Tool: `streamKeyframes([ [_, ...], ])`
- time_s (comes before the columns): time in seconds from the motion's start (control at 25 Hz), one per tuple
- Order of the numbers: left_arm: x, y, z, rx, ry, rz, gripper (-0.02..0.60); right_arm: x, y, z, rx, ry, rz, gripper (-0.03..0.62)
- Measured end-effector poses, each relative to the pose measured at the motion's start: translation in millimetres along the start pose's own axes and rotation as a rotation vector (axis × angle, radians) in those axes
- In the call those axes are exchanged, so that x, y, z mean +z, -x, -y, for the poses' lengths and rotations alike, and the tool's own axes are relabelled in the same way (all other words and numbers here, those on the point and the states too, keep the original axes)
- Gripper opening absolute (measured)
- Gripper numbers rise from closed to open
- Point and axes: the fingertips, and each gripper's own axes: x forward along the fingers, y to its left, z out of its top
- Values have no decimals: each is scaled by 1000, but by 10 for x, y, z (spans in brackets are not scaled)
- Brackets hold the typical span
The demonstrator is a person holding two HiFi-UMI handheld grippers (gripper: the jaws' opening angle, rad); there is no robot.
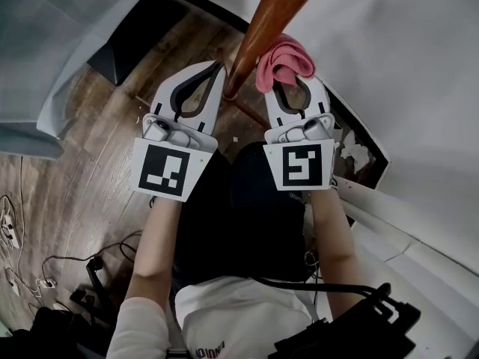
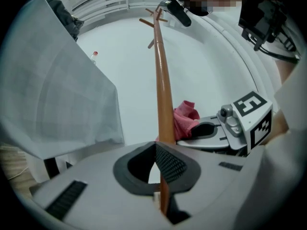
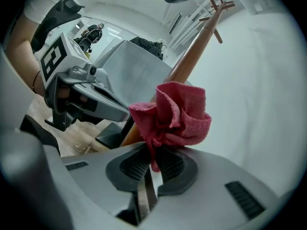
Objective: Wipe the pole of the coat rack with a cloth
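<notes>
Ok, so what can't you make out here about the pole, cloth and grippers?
- Pole's foot: in the head view, the pole disappears behind the left gripper and right gripper.
- Cloth-to-pole contact: in the right gripper view, the bunched cloth covers that spot.
- Hooks: cut off by the head view's top edge, small in the left gripper view.
- Whether the left gripper's tip touches the pole: unclear.

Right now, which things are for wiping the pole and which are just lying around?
For the job:
pole
pink cloth
left tongs
right tongs

Just lying about:
floor cables
white sheet
</notes>
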Motion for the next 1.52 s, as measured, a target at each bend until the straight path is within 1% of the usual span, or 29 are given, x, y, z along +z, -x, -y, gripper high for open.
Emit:
streamKeyframes([
  [0.2,-145,44,-14,15,22,-37,14,-164,-63,-153,42,-30,-22,48],
  [0.48,-173,59,-101,35,32,-48,14,-295,-152,-281,84,-45,-41,46],
  [0.72,-182,34,-109,42,36,-55,14,-420,-156,-308,84,-99,-66,46],
  [0.8,-194,37,-113,44,40,-60,14,-440,-151,-292,81,-90,-67,46],
  [0.88,-201,51,-121,43,53,-60,14,-447,-147,-270,72,-87,-65,48],
  [1.04,-220,78,-123,43,51,-65,14,-510,-104,-232,34,-168,-71,46],
  [1.08,-220,80,-122,45,47,-65,14,-513,-90,-211,29,-166,-72,48],
  [1.2,-206,88,-122,49,44,-59,14,-471,-36,-118,14,-113,-62,46],
  [1.24,-201,92,-125,50,45,-58,14,-465,-17,-83,3,-114,-59,47],
  [1.4,-183,98,-129,55,46,-50,13,-534,80,47,-59,-212,-86,47],
  [1.52,-176,93,-119,56,48,-45,14,-538,132,132,-87,-246,-87,48],
])
